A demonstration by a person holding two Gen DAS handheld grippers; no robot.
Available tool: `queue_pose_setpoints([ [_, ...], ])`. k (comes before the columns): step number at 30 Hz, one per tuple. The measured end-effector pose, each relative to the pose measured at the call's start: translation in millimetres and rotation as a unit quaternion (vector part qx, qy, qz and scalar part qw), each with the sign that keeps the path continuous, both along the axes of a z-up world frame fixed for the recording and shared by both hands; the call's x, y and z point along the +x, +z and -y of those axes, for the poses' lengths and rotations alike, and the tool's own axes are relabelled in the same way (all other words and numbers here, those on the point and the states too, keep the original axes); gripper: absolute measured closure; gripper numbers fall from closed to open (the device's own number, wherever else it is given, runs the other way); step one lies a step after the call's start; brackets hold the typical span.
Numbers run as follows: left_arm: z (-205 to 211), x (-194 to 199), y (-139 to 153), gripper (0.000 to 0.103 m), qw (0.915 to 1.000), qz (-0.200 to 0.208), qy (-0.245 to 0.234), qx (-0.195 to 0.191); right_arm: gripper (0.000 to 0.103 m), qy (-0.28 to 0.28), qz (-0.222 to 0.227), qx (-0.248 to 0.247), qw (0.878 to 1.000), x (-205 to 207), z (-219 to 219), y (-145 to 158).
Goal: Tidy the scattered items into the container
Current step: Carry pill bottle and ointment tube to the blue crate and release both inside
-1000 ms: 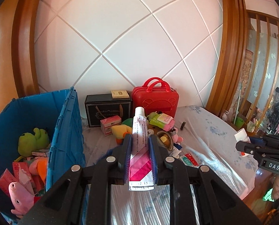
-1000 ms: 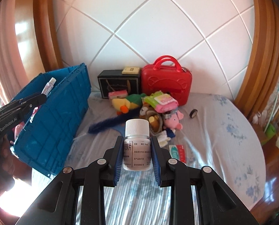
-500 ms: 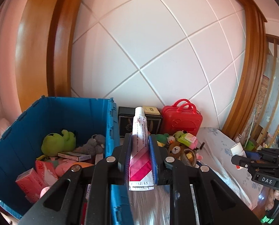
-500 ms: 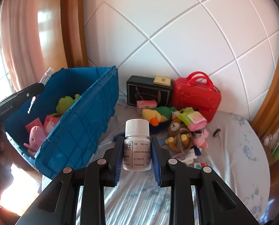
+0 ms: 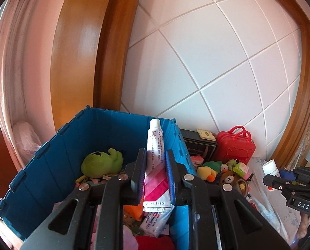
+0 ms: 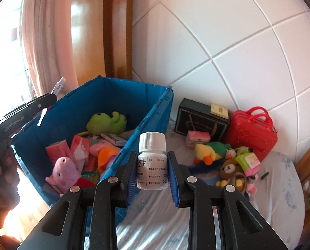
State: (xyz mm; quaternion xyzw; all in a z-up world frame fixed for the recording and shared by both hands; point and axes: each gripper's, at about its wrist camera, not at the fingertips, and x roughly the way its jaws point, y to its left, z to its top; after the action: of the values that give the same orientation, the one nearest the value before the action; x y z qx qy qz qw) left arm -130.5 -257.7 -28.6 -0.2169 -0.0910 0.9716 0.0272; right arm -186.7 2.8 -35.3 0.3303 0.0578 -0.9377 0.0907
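— What are your claws holding?
— My left gripper (image 5: 155, 174) clamps a pink-striped tube (image 5: 155, 158) above the blue crate (image 5: 75, 137); my right gripper (image 6: 153, 174) pinches a white pill bottle (image 6: 153, 160) beside it.
— Any differences or writing?
— Only the right view shows the pink pig (image 6: 64, 171); "GenRobot.AI" there, "DAS" in the left.

A: Is the blue crate (image 6: 150, 112) open on top?
B: Yes; toys cover its floor, and the green plush (image 6: 107, 123) lies at the back.
A: And the bed (image 6: 280, 187)?
B: Bare sheet lies in front; the toy heap (image 6: 228, 162) and the red case (image 6: 253, 133) crowd the wall
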Motion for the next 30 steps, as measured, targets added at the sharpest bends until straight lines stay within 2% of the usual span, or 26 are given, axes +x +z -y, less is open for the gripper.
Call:
queue_pose_setpoints([
  [15, 79, -35, 0, 0.085, 0.9991, 0.013, 0.041, 0.002, 0.076, 0.056, 0.007, -0.009, 0.998, -76, 96, -5],
  [30, 103, -64, 6, 0.085, 0.9988, 0.018, 0.047, 0.001, 0.076, 0.072, 0.008, -0.013, 0.997, -124, 132, -5],
])
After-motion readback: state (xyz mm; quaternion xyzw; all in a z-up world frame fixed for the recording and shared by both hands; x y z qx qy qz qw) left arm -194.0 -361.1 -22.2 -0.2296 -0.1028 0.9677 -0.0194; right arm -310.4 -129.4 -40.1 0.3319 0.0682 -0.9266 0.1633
